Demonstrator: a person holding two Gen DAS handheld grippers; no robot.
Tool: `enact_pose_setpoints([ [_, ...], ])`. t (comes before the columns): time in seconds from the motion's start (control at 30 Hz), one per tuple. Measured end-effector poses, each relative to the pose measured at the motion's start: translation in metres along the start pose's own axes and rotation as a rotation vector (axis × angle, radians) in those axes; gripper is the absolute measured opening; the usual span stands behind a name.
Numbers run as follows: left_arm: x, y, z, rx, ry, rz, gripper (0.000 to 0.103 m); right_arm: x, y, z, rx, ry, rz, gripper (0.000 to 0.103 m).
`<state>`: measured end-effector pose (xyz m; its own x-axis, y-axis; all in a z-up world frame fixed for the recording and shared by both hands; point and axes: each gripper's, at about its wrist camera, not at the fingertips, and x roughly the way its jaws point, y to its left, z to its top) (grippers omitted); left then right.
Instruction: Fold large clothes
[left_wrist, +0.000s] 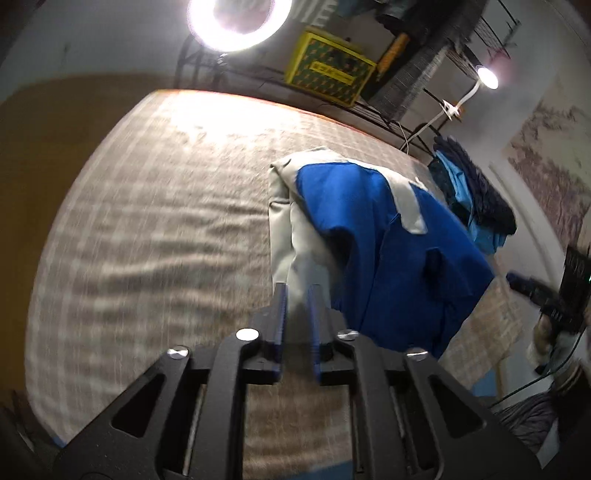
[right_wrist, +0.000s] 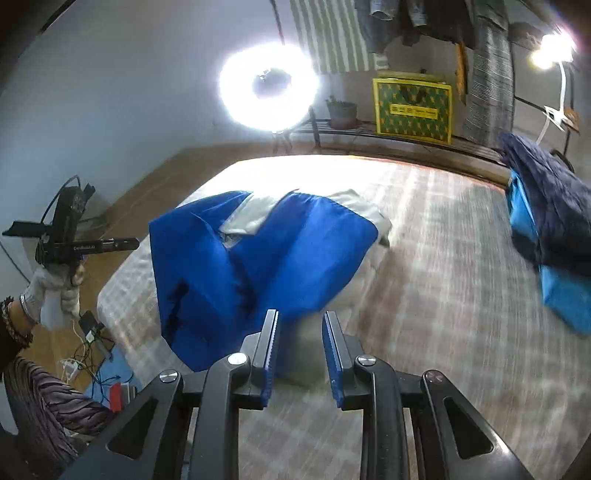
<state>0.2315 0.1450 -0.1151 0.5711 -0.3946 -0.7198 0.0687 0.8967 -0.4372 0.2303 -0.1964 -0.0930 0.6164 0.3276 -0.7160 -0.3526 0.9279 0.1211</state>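
A blue and grey garment (left_wrist: 388, 251) lies bunched on the checked bed cover (left_wrist: 147, 229). It also shows in the right wrist view (right_wrist: 258, 254), partly folded with grey fabric at its far side. My left gripper (left_wrist: 298, 291) hovers over the garment's grey edge, jaws slightly apart and empty. My right gripper (right_wrist: 300, 317) is open and empty just in front of the garment's near edge. The left gripper also shows at the left of the right wrist view (right_wrist: 74, 240), held in a gloved hand. The right gripper shows at the right edge of the left wrist view (left_wrist: 543, 299).
A pile of dark navy and light blue clothes (right_wrist: 546, 229) lies at the bed's right side. A ring light (right_wrist: 267, 86), a yellow box (right_wrist: 412, 107) on a rack and hanging clothes stand behind the bed. Cables and a power strip (right_wrist: 88, 354) lie on the floor at left.
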Motion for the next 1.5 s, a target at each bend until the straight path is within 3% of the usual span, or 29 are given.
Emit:
enact_pose_setpoints([
  [0.03, 0.001, 0.003, 0.001, -0.030, -0.005, -0.016, 0.041, -0.002, 0.000, -0.003, 0.013, -0.003, 0.001, 0.031],
  [0.1, 0.002, 0.009, 0.011, -0.111, -0.031, -0.065, 0.052, -0.006, -0.008, -0.009, 0.080, -0.020, 0.023, 0.037],
  [0.23, 0.008, 0.017, 0.024, -0.264, -0.041, -0.168, 0.056, 0.000, -0.019, -0.017, 0.237, -0.028, 0.107, 0.059],
  [0.37, 0.039, 0.022, 0.040, -0.402, 0.015, -0.287, 0.062, 0.022, -0.027, -0.016, 0.342, -0.004, 0.169, 0.069],
  [0.5, 0.073, 0.027, 0.055, -0.484, 0.043, -0.330, 0.062, 0.053, -0.040, -0.023, 0.443, 0.066, 0.219, 0.069],
  [0.57, 0.092, 0.029, 0.061, -0.528, 0.059, -0.370, 0.061, 0.068, -0.042, -0.025, 0.464, 0.096, 0.233, 0.065],
  [0.6, 0.097, 0.027, 0.062, -0.522, 0.057, -0.364, 0.039, 0.074, -0.042, -0.025, 0.468, 0.104, 0.251, 0.060],
  [0.63, 0.102, 0.022, 0.065, -0.494, 0.053, -0.345, 0.016, 0.079, -0.043, -0.024, 0.474, 0.113, 0.278, 0.037],
  [0.67, 0.103, 0.014, 0.068, -0.451, 0.045, -0.319, 0.016, 0.085, -0.042, -0.022, 0.488, 0.125, 0.330, 0.017],
  [0.73, 0.095, -0.001, 0.073, -0.373, 0.023, -0.290, 0.011, 0.085, -0.040, -0.018, 0.508, 0.117, 0.388, 0.004],
  [0.77, 0.088, -0.009, 0.076, -0.320, 0.012, -0.282, 0.010, 0.079, -0.039, -0.015, 0.523, 0.090, 0.442, 0.003],
  [0.83, 0.077, -0.016, 0.077, -0.235, -0.007, -0.248, 0.010, 0.066, -0.036, -0.007, 0.509, 0.051, 0.496, 0.002],
  [0.93, 0.087, -0.014, 0.063, -0.128, 0.030, -0.119, 0.009, 0.056, -0.040, -0.006, 0.471, 0.043, 0.502, 0.001],
  [1.0, 0.109, -0.010, 0.048, -0.110, 0.091, -0.071, 0.010, 0.071, -0.048, -0.017, 0.487, 0.110, 0.441, 0.000],
  [1.07, 0.122, -0.015, 0.036, -0.064, 0.097, -0.035, 0.010, 0.092, -0.053, -0.032, 0.503, 0.200, 0.358, 0.000],
  [1.2, 0.117, -0.019, 0.040, -0.045, 0.097, -0.032, 0.014, 0.098, -0.046, -0.032, 0.455, 0.225, 0.319, 0.001],
  [1.3, 0.101, -0.015, 0.049, -0.056, 0.079, -0.033, 0.034, 0.083, -0.032, -0.020, 0.356, 0.255, 0.282, 0.025],
  [1.33, 0.093, -0.013, 0.053, -0.052, 0.068, -0.032, 0.035, 0.074, -0.029, -0.017, 0.338, 0.254, 0.280, 0.035],
  [1.43, 0.070, -0.018, 0.068, -0.028, 0.002, -0.007, 0.035, 0.036, -0.022, 0.001, 0.241, 0.153, 0.214, 0.035],
  [1.5, 0.059, -0.030, 0.080, 0.003, -0.041, -0.008, 0.035, 0.018, -0.017, 0.019, 0.186, 0.041, 0.154, 0.035],
])
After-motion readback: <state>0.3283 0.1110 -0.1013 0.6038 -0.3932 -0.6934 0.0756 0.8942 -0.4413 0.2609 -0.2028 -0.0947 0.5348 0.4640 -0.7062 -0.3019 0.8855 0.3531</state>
